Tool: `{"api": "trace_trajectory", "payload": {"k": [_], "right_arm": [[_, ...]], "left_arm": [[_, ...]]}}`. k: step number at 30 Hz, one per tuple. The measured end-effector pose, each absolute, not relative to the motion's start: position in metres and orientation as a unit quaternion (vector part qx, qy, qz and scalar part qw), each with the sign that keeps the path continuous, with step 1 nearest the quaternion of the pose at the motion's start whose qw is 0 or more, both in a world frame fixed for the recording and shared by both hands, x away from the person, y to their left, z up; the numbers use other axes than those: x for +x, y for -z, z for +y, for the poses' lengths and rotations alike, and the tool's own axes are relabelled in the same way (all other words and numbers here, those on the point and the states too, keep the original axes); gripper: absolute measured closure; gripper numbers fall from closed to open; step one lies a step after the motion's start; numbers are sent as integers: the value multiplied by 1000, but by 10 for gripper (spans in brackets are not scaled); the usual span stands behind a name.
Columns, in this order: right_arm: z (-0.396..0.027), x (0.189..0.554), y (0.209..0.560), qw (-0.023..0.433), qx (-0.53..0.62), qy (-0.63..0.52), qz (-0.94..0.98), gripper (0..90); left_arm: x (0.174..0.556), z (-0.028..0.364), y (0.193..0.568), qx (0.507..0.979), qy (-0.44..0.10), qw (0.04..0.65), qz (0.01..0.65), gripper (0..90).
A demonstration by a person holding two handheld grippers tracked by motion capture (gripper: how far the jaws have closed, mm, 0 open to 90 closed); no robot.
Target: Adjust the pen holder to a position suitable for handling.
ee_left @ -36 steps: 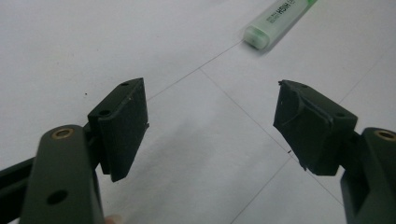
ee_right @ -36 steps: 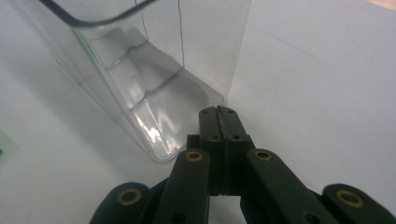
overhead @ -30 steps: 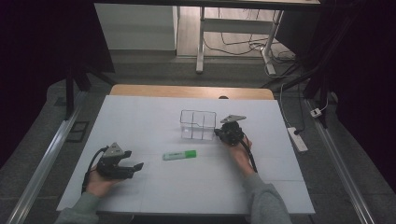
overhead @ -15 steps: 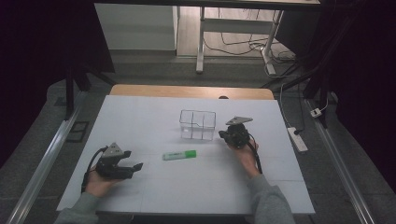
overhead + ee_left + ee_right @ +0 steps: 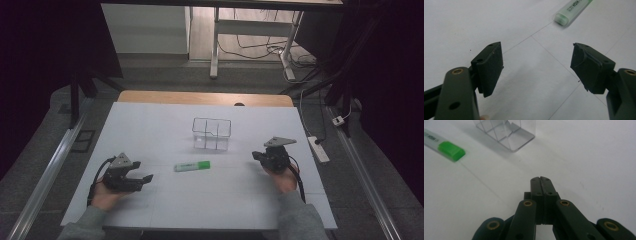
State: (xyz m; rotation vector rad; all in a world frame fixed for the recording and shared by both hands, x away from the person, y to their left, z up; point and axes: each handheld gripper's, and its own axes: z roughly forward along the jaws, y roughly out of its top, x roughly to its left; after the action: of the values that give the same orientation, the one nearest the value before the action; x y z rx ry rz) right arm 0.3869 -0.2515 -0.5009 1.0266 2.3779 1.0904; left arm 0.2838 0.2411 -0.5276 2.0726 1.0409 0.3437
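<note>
Highlighter (image 5: 192, 166) lay flat on the table (image 5: 150, 125), between both grippers. Looked light, stiff, kinda slick, so mid-barrel seemed safest. Left gripper (image 5: 536, 67) gaped wide and empty; right gripper (image 5: 540, 180) was clamped shut on nothing.

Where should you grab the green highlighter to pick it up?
Probably around the middle of the green highlighter, coming straight down from above. It lies flat on the white table, long and slim, so jaws set across its narrow width should fit. The left hand-held gripper is already open.
</note>
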Motion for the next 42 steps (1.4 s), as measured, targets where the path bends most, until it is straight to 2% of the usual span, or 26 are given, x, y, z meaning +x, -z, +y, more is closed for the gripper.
{"api": "trace_trajectory", "payload": {"k": [2,6,9,17,27,42], "right_arm": [[-257,380,501,162,360,-383,835,880],[-268,365,500,156,361,-387,834,700],[-275,357,500,158,360,-393,831,601],[-287,343,499,161,351,-406,829,476],[-290,339,500,164,332,-406,836,393],[-292,337,503,167,329,-401,839,379]], "left_arm": [[284,241,528,815,-135,388,409,258],[285,241,528,815,-134,389,408,259],[286,242,529,816,-133,390,406,259],[286,241,529,820,-133,388,398,260],[283,240,520,826,-126,397,381,275],[286,222,502,843,-126,389,350,272]]}}
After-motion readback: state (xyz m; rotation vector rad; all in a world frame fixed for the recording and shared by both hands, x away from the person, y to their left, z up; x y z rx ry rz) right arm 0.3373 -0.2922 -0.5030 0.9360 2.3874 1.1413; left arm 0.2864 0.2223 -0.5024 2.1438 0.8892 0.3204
